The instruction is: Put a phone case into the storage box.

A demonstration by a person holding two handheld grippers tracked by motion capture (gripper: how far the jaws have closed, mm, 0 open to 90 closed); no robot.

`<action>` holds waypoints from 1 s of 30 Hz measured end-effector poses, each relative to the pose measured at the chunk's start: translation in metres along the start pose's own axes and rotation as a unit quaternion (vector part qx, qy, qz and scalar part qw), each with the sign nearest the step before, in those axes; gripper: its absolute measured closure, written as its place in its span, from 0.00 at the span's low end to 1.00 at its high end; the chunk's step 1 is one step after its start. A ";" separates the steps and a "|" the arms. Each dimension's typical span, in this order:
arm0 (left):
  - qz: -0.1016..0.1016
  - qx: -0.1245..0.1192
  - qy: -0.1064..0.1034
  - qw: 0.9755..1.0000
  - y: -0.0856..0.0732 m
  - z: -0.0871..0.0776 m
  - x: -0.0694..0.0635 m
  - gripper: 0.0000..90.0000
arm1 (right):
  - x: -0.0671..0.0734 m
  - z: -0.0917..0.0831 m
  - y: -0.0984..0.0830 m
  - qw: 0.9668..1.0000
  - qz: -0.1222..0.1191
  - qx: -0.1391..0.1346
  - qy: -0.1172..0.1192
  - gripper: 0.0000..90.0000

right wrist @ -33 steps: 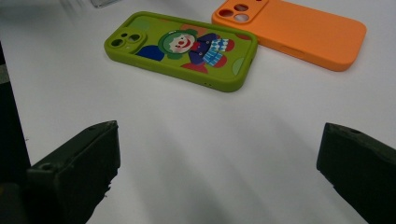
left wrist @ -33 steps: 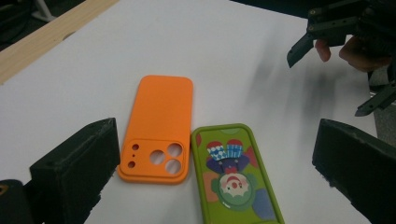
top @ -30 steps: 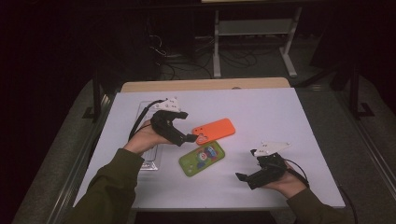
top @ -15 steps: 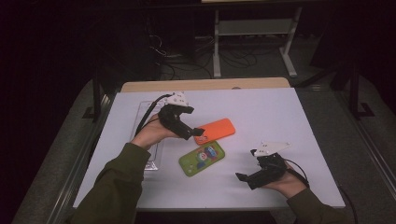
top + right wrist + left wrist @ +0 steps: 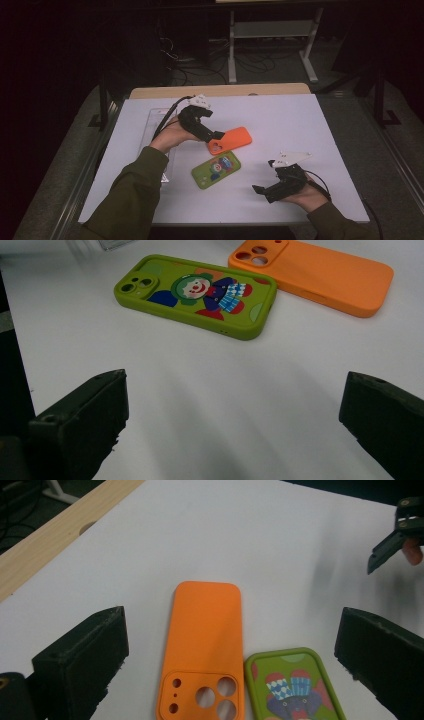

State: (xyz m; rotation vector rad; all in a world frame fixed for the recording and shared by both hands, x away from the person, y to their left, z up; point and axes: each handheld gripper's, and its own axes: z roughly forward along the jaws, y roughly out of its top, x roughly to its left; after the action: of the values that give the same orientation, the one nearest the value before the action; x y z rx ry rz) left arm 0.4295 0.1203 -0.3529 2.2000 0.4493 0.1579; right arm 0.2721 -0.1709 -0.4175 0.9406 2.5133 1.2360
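Observation:
An orange phone case (image 5: 234, 139) lies back-up near the middle of the white table (image 5: 300, 125). A green phone case with a clown picture (image 5: 216, 169) lies just in front of it, almost touching. My left gripper (image 5: 216, 136) hovers at the orange case's camera end, open. In the left gripper view the orange case (image 5: 205, 640) sits between the wide-apart jaws of this gripper (image 5: 230, 647), with the green case (image 5: 292, 687) to its right. My right gripper (image 5: 260, 190) rests open near the front right. In the right gripper view, that gripper (image 5: 235, 410) faces the green case (image 5: 197, 295) and the orange case (image 5: 315, 275).
A clear plastic tray (image 5: 154, 125) lies on the table's left side, behind my left forearm. A wooden strip (image 5: 220, 91) borders the table's far edge. Bare white surface spreads to the right and far side. The right gripper (image 5: 395, 535) shows far off in the left gripper view.
My left gripper has shifted a little away from me and to the right, closing in over the orange case's camera end. Both cases and the right gripper have stayed put.

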 end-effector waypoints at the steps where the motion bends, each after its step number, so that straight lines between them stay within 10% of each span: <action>1: 0.001 0.002 0.002 1.000 0.000 0.002 0.001 0.00 | 0.000 0.000 0.000 1.000 0.001 0.000 0.001 0.00; 14: -0.012 0.041 0.009 0.999 -0.005 0.023 0.010 0.00 | 0.000 0.000 0.000 1.000 0.002 -0.001 0.002 0.00; 30: 0.000 0.127 0.017 0.992 -0.020 0.046 0.014 0.00 | -0.002 0.000 0.000 1.000 -0.004 -0.002 0.002 0.00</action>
State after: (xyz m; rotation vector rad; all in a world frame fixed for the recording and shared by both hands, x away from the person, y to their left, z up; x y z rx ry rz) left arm 0.4498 0.1026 -0.3978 2.4506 0.5107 0.1444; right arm 0.2734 -0.1717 -0.4182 0.9286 2.5150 1.2407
